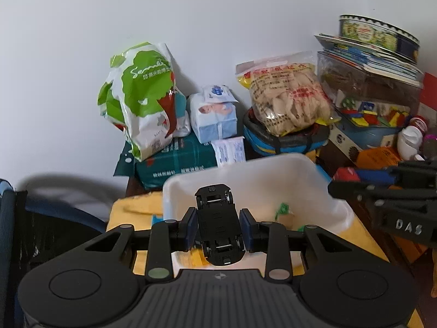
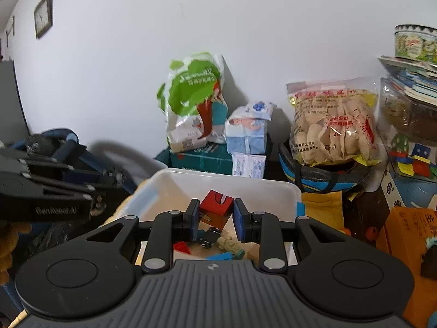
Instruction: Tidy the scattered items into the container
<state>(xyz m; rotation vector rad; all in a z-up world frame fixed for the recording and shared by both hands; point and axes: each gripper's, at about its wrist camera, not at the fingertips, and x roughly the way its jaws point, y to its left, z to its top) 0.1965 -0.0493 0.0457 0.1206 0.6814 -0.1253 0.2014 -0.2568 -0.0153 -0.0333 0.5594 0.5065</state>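
My left gripper (image 1: 219, 227) is shut on a black toy car (image 1: 218, 224), underside up, held above the near rim of the white plastic bin (image 1: 314, 175). A green toy piece (image 1: 282, 210) lies inside the bin. My right gripper (image 2: 215, 218) is shut on a red cube (image 2: 217, 210) and holds it over the same white bin (image 2: 273, 188). Below it in the bin lie a small black car (image 2: 209, 237), a red piece (image 2: 182, 246), a blue piece (image 2: 222, 257) and a tan figure (image 2: 229, 243). Each gripper shows at the edge of the other's view.
The bin sits on a yellow cloth (image 1: 136, 207). Behind it by the white wall stand a green and white bag (image 1: 142, 98), tissue packs (image 1: 214, 114), a bag of crackers (image 1: 289, 95) on a blue helmet, and stacked books and a tin (image 1: 377, 41). An orange box (image 2: 409, 232) is at right.
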